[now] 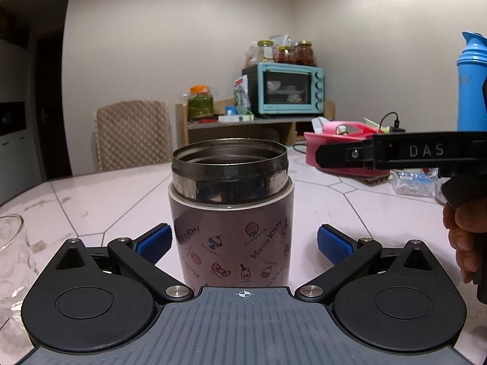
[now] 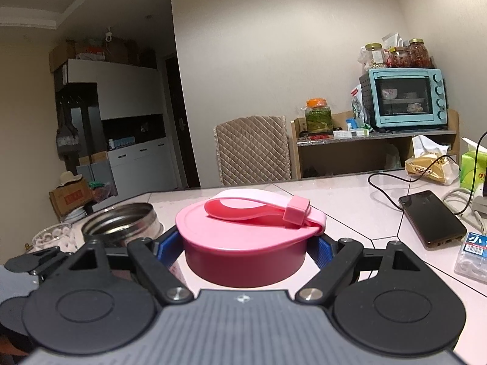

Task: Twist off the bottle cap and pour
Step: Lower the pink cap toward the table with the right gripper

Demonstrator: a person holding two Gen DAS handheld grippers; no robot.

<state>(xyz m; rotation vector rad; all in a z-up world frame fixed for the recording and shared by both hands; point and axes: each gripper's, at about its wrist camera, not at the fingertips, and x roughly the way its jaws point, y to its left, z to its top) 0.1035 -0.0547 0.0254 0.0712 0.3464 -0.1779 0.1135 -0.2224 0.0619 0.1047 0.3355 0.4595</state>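
Jaws of your left gripper [image 1: 243, 243] stand spread around the uncapped pink steel flask [image 1: 231, 210] on the table [image 1: 100, 203], while your right gripper [image 2: 245, 248] pinches its round pink lid [image 2: 246, 243].

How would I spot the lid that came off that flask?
Start at the pale tiled table and find the open steel-rimmed flask. Just right of it, the right tool clamps a round pink lid between blue pads. Its looped pink carry strap on top sets it apart.
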